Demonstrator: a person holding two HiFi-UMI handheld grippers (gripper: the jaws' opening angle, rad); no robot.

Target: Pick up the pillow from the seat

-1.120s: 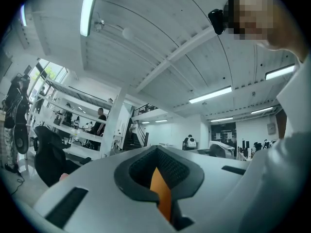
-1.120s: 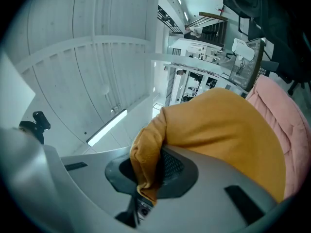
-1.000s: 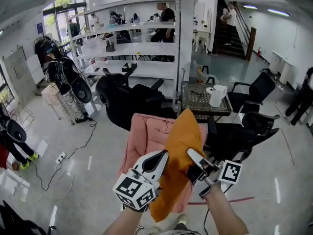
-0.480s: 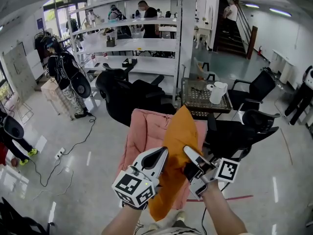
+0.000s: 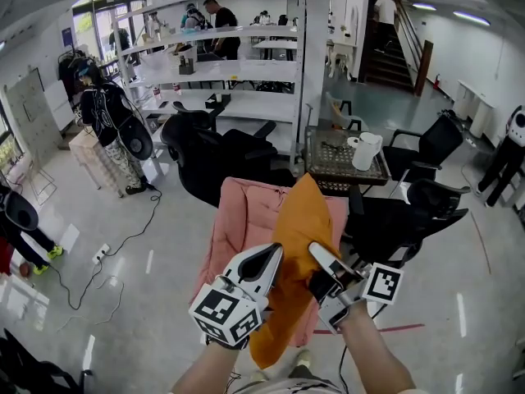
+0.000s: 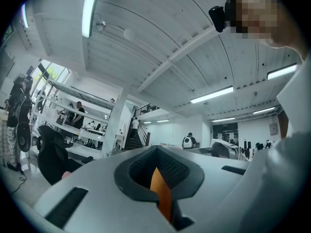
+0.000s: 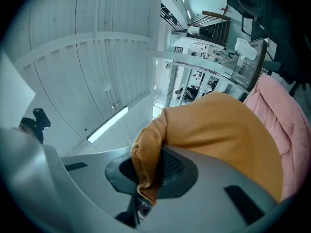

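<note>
— Head view: what surrounds everything?
— White shelving (image 5: 221,76) at the back, black office chairs (image 5: 209,167) crowding either side, and a pink padded seat (image 5: 246,220) between them.
— And the pillow?
— The orange pillow (image 5: 299,245) is held up before the seat; the left gripper (image 5: 262,267) and right gripper (image 5: 320,263) each pinch its fabric.

One pillow (image 5: 302,220); left gripper (image 5: 273,257), right gripper (image 5: 317,255) (two).

In the head view the orange pillow (image 5: 302,236) covers the middle of the pink cushion (image 5: 242,224), and the bottom edge cuts off the person's forearms (image 5: 373,359). In the left gripper view, lower centre, the left gripper (image 6: 156,164) hides all but a thin sliver of the pillow.
</note>
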